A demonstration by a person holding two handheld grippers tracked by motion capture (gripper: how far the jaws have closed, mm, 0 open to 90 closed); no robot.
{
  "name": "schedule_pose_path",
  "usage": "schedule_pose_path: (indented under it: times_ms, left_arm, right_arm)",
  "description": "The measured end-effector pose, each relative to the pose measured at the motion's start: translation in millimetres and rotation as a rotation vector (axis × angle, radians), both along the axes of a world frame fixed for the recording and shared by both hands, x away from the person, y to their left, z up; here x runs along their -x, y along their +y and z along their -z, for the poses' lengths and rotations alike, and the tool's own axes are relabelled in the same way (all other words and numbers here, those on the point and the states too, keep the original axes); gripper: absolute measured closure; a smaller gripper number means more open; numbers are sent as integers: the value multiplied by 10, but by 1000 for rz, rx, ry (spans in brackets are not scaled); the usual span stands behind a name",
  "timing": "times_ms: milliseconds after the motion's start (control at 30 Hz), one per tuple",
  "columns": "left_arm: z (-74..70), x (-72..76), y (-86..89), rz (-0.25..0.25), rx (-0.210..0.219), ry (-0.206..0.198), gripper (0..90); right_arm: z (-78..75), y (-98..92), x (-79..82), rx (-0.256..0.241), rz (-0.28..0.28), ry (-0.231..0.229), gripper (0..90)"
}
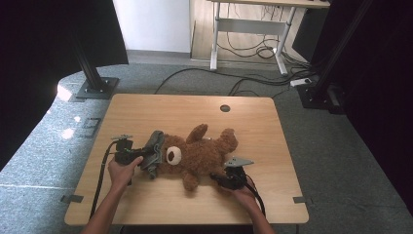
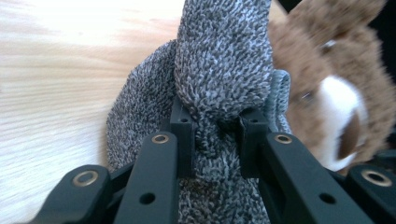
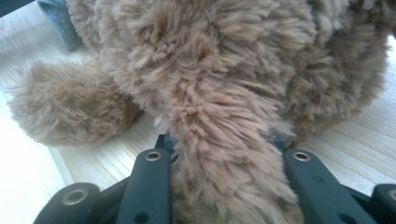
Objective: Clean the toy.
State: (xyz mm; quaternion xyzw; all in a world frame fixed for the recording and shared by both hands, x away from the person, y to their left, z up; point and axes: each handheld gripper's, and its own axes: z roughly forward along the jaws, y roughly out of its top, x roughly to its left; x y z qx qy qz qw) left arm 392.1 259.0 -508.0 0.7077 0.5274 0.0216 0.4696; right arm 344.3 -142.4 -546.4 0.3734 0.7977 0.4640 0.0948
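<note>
A brown teddy bear (image 1: 197,155) lies on its back at the centre of the wooden bench (image 1: 146,109) in the high view, head toward the left of the frame, legs toward the right. A grey knitted hat (image 1: 155,152) sits against the top of its head. In the left gripper view the hat (image 2: 219,70) fills the middle of the frame, and the left gripper (image 2: 215,135) has its jaws pinched onto a fold of the knit, with the bear's white muzzle at the right edge. In the right gripper view the right gripper (image 3: 224,154) has its jaws closed around a furry limb of the bear (image 3: 224,93), at the bottom centre of the frame.
</note>
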Motion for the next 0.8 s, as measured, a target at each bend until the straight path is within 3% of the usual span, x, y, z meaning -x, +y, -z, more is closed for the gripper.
schedule_pose_path:
  times_ms: [100,133,233,333,433,500,567,700,800]
  left_arm:
    - [126,-2,21,5,-59,42,731]
    - [172,-4,31,13,-52,56,730]
    - [314,4,102,18,21,86,727]
    - [286,30,99,30,14,81,727]
    - [131,97,108,29,13,20,728]
    - [-49,146,148,12,74,-45,729]
    - [-210,175,119,24,99,-88,729]
    - [-541,174,-186,110,94,-158,728]
    - [-644,99,-498,170,68,-166,723]
  right_arm:
    - [1,-3,-1,-2,2,0,660]
    - [1,-4,0,-2,3,1,660]
    - [2,-4,0,-2,3,1,660]
    - [2,-5,-1,-3,3,3,661]
    - [2,-8,-2,-5,6,4,660]
    - [3,-7,-2,-8,5,4,660]
    - [7,-1,-4,-7,-1,-6,660]
    - [9,0,-10,-12,-7,-6,660]
    - [7,6,-4,-10,-9,-11,660]
